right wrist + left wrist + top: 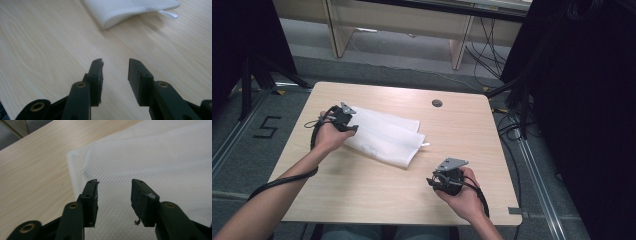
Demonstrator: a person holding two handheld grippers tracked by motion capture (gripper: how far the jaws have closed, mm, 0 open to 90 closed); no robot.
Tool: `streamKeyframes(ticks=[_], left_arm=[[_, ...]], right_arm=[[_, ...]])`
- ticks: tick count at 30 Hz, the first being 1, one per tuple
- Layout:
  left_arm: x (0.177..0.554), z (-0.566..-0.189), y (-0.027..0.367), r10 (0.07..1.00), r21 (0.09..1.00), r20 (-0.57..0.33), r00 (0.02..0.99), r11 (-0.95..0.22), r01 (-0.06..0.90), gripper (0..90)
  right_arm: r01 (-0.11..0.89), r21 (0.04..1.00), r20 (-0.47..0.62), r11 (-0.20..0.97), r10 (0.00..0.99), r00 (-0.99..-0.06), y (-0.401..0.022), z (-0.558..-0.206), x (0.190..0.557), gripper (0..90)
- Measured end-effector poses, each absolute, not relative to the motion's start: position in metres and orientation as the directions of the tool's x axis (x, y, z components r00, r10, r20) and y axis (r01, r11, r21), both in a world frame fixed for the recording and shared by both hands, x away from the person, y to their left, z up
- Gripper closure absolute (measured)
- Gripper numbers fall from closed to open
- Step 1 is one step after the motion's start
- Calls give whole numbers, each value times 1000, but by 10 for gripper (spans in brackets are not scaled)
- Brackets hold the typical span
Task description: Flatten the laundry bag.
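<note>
White folded cloth (pixel 384 136) on table (pixel 362 190); left tongs (pixel 114 195) spread above it, right tongs (pixel 115 75) spread.

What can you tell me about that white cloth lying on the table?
The white cloth is a folded piece of fabric with a fine waffle-like weave, lying flat in layers on the pale wooden table. It sits toward the left of the tabletop, its long side running diagonally. A small white tag sticks out of its right-hand end. The left gripper hovers at its left end with jaws apart and nothing between them; whether it touches the fabric I cannot tell. The right gripper is well clear of it.
</note>
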State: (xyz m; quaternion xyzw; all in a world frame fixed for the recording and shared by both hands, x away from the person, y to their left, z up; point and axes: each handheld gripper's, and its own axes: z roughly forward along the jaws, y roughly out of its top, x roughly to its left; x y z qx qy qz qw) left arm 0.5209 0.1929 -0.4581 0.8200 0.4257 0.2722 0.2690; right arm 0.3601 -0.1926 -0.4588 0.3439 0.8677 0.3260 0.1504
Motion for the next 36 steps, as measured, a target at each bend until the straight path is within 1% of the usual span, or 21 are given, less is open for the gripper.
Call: streamKeyframes(ticks=[3, 4, 5, 6, 7, 8, 11, 13, 15, 16, 18, 19, 20, 21, 24, 25, 26, 30, 32, 34, 36], left_arm=[[525, -468, 202, 862, 674, 182, 474, -460, 578, 498], [526, -472, 202, 871, 676, 159, 466, -440, 591, 493], [526, -476, 202, 884, 679, 134, 447, -411, 608, 487], [526, -477, 202, 879, 650, 140, 457, -429, 627, 489], [526, -479, 202, 880, 639, 140, 455, -431, 637, 499], [527, -482, 201, 872, 637, 150, 465, -445, 629, 521], [525, -489, 198, 821, 565, 212, 529, -545, 619, 596], [523, -494, 196, 810, 546, 191, 555, -558, 625, 650], [521, -495, 196, 813, 552, 190, 550, -552, 625, 707], [521, -495, 196, 813, 553, 190, 550, -552, 624, 710], [520, -498, 195, 807, 576, 185, 561, -551, 604, 754], [519, -498, 194, 798, 574, 194, 571, -564, 594, 781], [518, -499, 193, 799, 576, 196, 569, -563, 592, 810], [518, -497, 192, 789, 553, 211, 577, -583, 594, 817], [516, -498, 186, 769, 547, 252, 587, -614, 569, 854], [514, -499, 184, 765, 542, 266, 586, -622, 565, 868], [511, -500, 181, 769, 533, 266, 581, -620, 576, 891], [506, -501, 173, 731, 495, 341, 591, -674, 548, 896], [504, -503, 170, 719, 488, 371, 588, -689, 535, 897], [502, -502, 170, 690, 463, 395, 606, -720, 517, 898], [498, -503, 169, 678, 465, 397, 618, -730, 502, 898]], right_arm=[[500, 675, -36, 542, 701, -712, -192, -461, 361, 651], [482, 680, -53, 553, 693, -719, -193, -462, 363, 650], [495, 675, -43, 547, 699, -713, -193, -462, 362, 649], [513, 660, -28, 549, 700, -713, -194, -461, 362, 648], [501, 673, -39, 545, 703, -710, -194, -462, 362, 647], [508, 667, -32, 545, 702, -712, -194, -461, 362, 646], [513, 660, -28, 548, 701, -713, -195, -459, 362, 645], [513, 658, -29, 551, 699, -714, -195, -459, 362, 647], [519, 658, -24, 547, 703, -710, -195, -459, 361, 647], [504, 687, -25, 524, 709, -704, -193, -463, 362, 647], [509, 666, -31, 545, 702, -711, -194, -461, 361, 647], [525, 654, -16, 544, 704, -710, -194, -459, 361, 647], [513, 658, -29, 551, 699, -715, -194, -460, 361, 647], [512, 659, -31, 551, 700, -714, -194, -459, 361, 647], [513, 658, -28, 551, 699, -714, -194, -460, 361, 648], [500, 685, -31, 531, 706, -707, -192, -463, 362, 649], [509, 653, -34, 561, 693, -720, -194, -460, 361, 649], [497, 664, -39, 559, 689, -723, -193, -461, 362, 648], [512, 657, -26, 553, 696, -717, -192, -460, 361, 647], [509, 669, -25, 542, 701, -713, -191, -462, 361, 647], [510, 666, -25, 545, 699, -715, -191, -463, 361, 647]])
